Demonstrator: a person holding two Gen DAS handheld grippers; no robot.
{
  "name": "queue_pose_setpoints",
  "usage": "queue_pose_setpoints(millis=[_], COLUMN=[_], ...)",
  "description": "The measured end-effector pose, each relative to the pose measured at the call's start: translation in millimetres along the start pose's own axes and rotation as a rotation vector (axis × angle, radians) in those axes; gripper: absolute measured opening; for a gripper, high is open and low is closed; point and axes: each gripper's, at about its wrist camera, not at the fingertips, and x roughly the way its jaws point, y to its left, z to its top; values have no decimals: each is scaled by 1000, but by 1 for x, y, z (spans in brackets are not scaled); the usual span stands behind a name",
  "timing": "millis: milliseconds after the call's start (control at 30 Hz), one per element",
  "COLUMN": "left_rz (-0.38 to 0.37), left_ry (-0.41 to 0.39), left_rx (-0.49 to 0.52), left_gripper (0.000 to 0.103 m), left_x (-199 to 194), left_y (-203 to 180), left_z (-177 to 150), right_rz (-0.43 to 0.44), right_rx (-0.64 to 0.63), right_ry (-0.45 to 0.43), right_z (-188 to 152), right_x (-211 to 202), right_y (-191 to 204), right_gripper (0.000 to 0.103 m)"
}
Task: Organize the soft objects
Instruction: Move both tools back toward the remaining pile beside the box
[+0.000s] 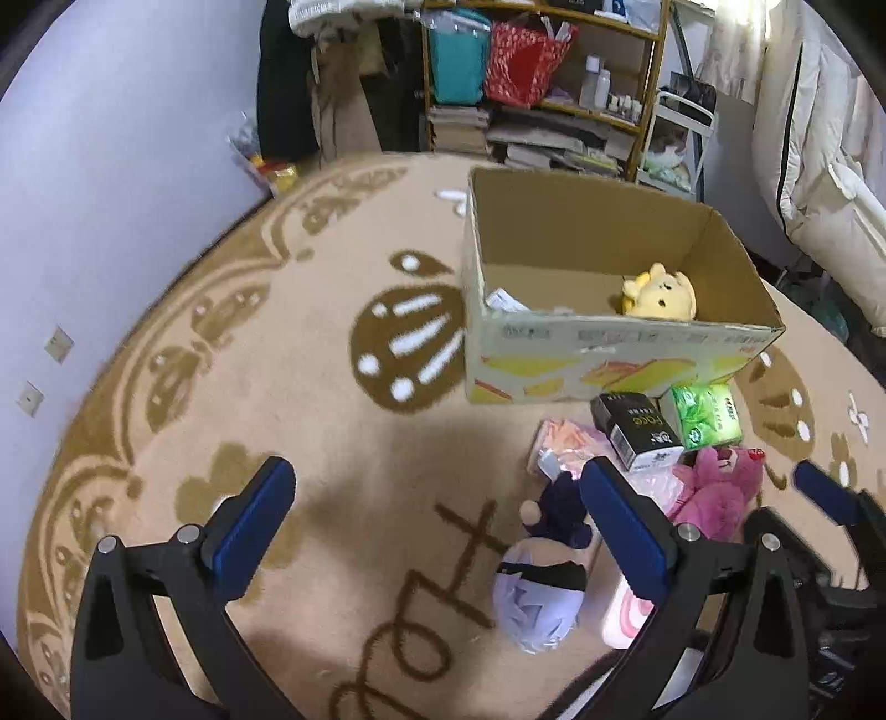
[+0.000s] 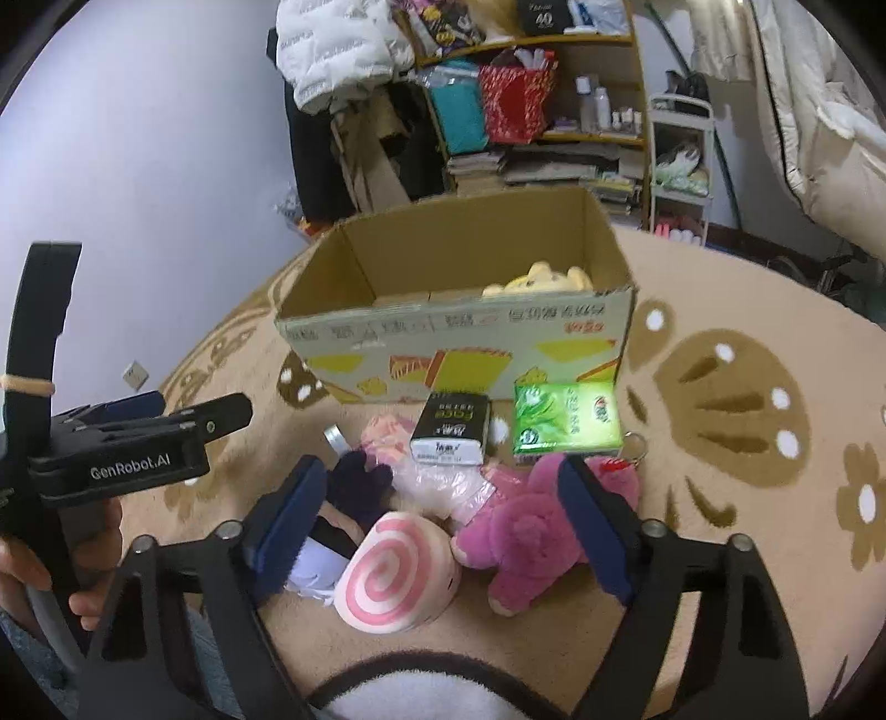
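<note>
Both grippers tilted downward — left gripper point(image 1: 437, 520) fingers spread, right gripper point(image 2: 443, 515) fingers spread around pink plush point(image 2: 526, 531).

— What sort of place is this?
— A lived-in room at home: patterned beige carpet point(image 1: 310, 421), a wooden shelf point(image 2: 587, 88) crammed with bags, bottles and books, a white puffer jacket point(image 2: 332, 50), plush toys by a cardboard box point(image 2: 459, 310).

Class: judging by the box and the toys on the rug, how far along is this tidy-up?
Done: one yellow plush lies in the box. In hand: nothing; the right gripper stands open over the pile, the left gripper open over bare rug. Left: pink plush, swirl cushion, doll, tissue packs.
</note>
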Motion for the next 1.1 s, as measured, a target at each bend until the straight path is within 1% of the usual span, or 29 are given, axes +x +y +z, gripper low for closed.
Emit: queue_pose_setpoints(millis=[133,167,200,333,467,600,700,800,1033,1067,1100], left_rz=[-30,-31,-32,-41,-61,-65,-56,-68,-80,-78,-74], left_ry=[36,44,50,83,125,170,181,190,232,238,244], left_rx=[-11,-10,-11,-27,-34,-21,-15,-19,-13,-11,-7], left_gripper=[102,102,102,102,102,102,102,102,102,102,102], left_x=[13,16,18,28,43,56,60,64,77,79,81], left_y=[-2,-3,-4,-7,-11,-17,-18,-20,-25,-26,-27], left_z=[-3,-4,-4,-5,-5,-8,-9,-9,-10,-10,-10], right_rz=[22,29,35,29,30,35,41,33,50,55,61], right_rx=[8,2,-8,-86,-105,-100,-100,-102,-88,-88,-88], right_ry=[50,62,73,115,155,189,197,205,211,212,217], right_z=[-6,-7,-8,-18,-23,-27,-27,-25,-24,-24,-23], right_x=[15,18,20,33,46,58,62,68,75,76,77], right_y=[1,2,3,16,22,21,20,17,14,14,14], right_gripper=[84,81,78,74,69,68,68,67,65,63,56])
